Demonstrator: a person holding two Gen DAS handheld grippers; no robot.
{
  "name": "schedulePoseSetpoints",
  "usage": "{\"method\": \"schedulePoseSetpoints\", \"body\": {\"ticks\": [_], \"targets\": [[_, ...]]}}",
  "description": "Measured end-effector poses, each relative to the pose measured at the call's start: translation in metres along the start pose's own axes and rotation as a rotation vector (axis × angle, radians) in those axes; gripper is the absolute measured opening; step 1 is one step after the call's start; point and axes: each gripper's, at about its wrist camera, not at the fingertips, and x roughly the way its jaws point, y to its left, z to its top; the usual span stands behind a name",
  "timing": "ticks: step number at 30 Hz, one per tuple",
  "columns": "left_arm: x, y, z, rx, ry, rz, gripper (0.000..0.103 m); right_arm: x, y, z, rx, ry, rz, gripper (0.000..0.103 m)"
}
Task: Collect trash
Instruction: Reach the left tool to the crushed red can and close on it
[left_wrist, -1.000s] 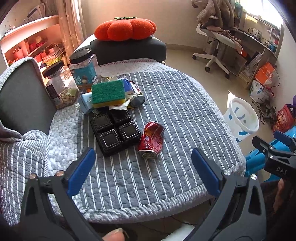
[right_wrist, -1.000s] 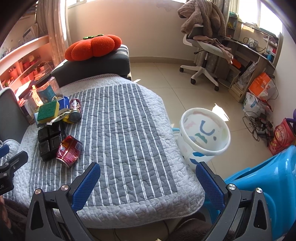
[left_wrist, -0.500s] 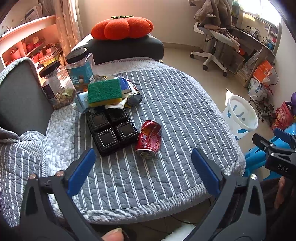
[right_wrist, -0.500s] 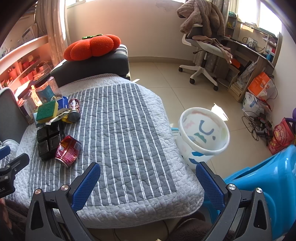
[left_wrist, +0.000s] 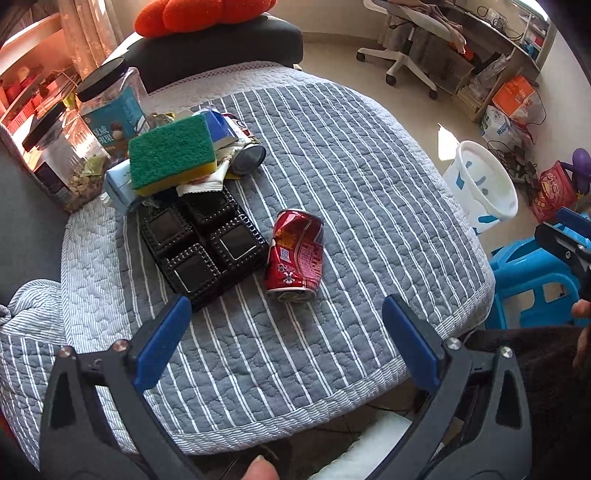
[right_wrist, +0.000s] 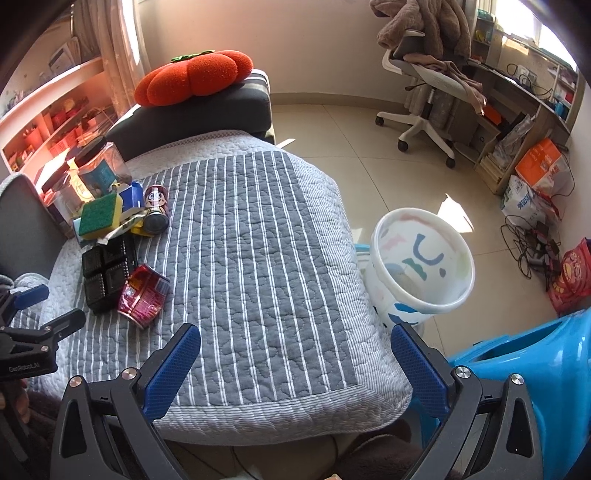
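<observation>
A crushed red can (left_wrist: 295, 254) (right_wrist: 144, 295) lies on the striped grey quilt (left_wrist: 351, 184), beside a black four-cell plastic tray (left_wrist: 201, 243) (right_wrist: 105, 277). Behind them is a heap: a green and yellow sponge (left_wrist: 171, 153) (right_wrist: 99, 214), wrappers, a blue carton and a small printed can (left_wrist: 249, 157) (right_wrist: 157, 210). A white bin (right_wrist: 421, 273) (left_wrist: 484, 184) stands on the floor to the right. My left gripper (left_wrist: 288, 336) is open just short of the red can. My right gripper (right_wrist: 295, 362) is open over the quilt's near edge, holding nothing.
Two black-lidded clear jars (left_wrist: 107, 107) stand at the quilt's back left. An orange pumpkin cushion (right_wrist: 194, 75) rests on a dark seat behind. A blue plastic stool (right_wrist: 524, 369) sits at the right, an office chair (right_wrist: 424, 92) and cluttered shelves farther off.
The left gripper has moved forward and closer to the red can, which now looks larger between its fingers. The right gripper has barely shifted. Both stay open.
</observation>
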Motion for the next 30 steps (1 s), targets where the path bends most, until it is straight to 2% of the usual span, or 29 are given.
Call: {"method": "schedulePoseSetpoints", "body": {"ticks": [3,5,7,11,15,17,19,21,24,26,28,30], "targets": [[0.030,-0.008,0.010,0.066,0.111,-0.002,0.103,0.015,-0.002,0.014,-0.026,0.058,0.041,0.103],[0.049,-0.007,0.016,0.064,0.156,0.000,0.103,0.032,-0.002,0.017,-0.015,0.146,0.096,0.103],[0.065,-0.004,0.022,0.040,0.190,-0.004,0.103,0.049,-0.008,0.013,0.026,0.198,0.132,0.103],[0.084,-0.009,0.034,0.072,0.224,0.017,0.099,0.072,-0.019,0.002,0.064,0.281,0.099,0.103],[0.097,-0.018,0.035,0.113,0.253,0.047,0.091,0.070,-0.033,0.007,0.109,0.258,0.069,0.103],[0.097,-0.025,0.035,0.147,0.241,0.064,0.089,0.071,-0.039,0.010,0.124,0.254,0.056,0.103],[0.096,-0.032,0.034,0.179,0.234,0.073,0.082,0.072,-0.043,0.010,0.135,0.260,0.055,0.103],[0.093,-0.036,0.035,0.198,0.234,0.098,0.081,0.073,-0.043,0.009,0.137,0.265,0.057,0.103],[0.090,-0.041,0.038,0.220,0.226,0.111,0.071,0.075,-0.040,0.008,0.131,0.268,0.044,0.103],[0.086,-0.044,0.037,0.227,0.227,0.108,0.058,0.076,-0.038,0.008,0.125,0.269,0.039,0.103],[0.089,-0.048,0.031,0.232,0.244,0.100,0.052,0.076,-0.036,0.007,0.124,0.269,0.038,0.103],[0.091,-0.050,0.025,0.248,0.256,0.109,0.051,0.076,-0.035,0.007,0.123,0.269,0.039,0.103]]}}
